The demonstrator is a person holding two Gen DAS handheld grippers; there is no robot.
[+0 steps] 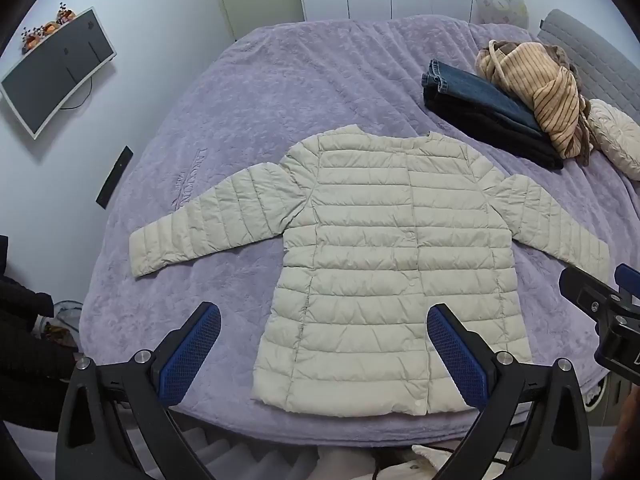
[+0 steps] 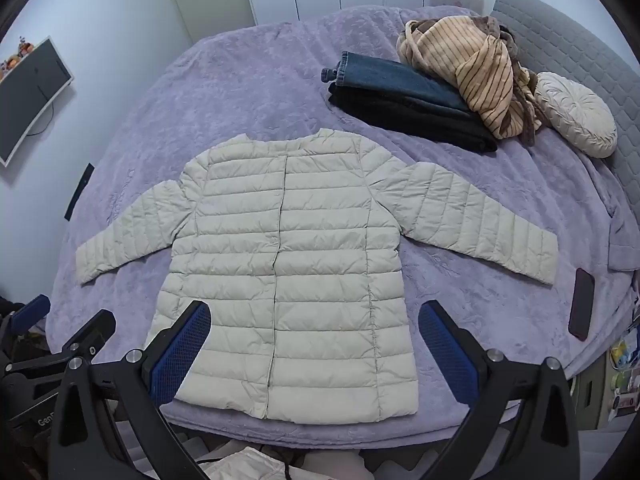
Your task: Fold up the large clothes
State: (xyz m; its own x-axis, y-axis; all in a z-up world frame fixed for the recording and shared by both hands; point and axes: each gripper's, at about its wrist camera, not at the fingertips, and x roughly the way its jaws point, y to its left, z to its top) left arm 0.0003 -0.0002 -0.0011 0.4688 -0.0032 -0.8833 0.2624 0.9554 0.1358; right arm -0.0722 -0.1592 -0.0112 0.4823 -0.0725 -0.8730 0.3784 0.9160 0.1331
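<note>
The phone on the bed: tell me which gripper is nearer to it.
Right. The right gripper hangs over the jacket's hem, the phone off to its right; the left gripper is further left.

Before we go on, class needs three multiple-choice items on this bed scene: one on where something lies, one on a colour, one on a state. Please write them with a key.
1. Where do the folded jeans lie relative to the puffer jacket?
A. beyond its collar, toward the headboard side
B. under its hem
C. on its left sleeve

2. What colour is the bedspread?
A. green
B. lilac
C. red

3. How does the jacket lie?
A. rolled into a bundle
B. folded in half
C. spread flat, both sleeves out

Key:
1 A, the jeans sit past the collar, beside the striped garment.
2 B, the cover is pale purple all over.
3 C, both sleeves stretch sideways; the left gripper and right gripper hang above the hem with jaws wide, holding nothing.
</note>
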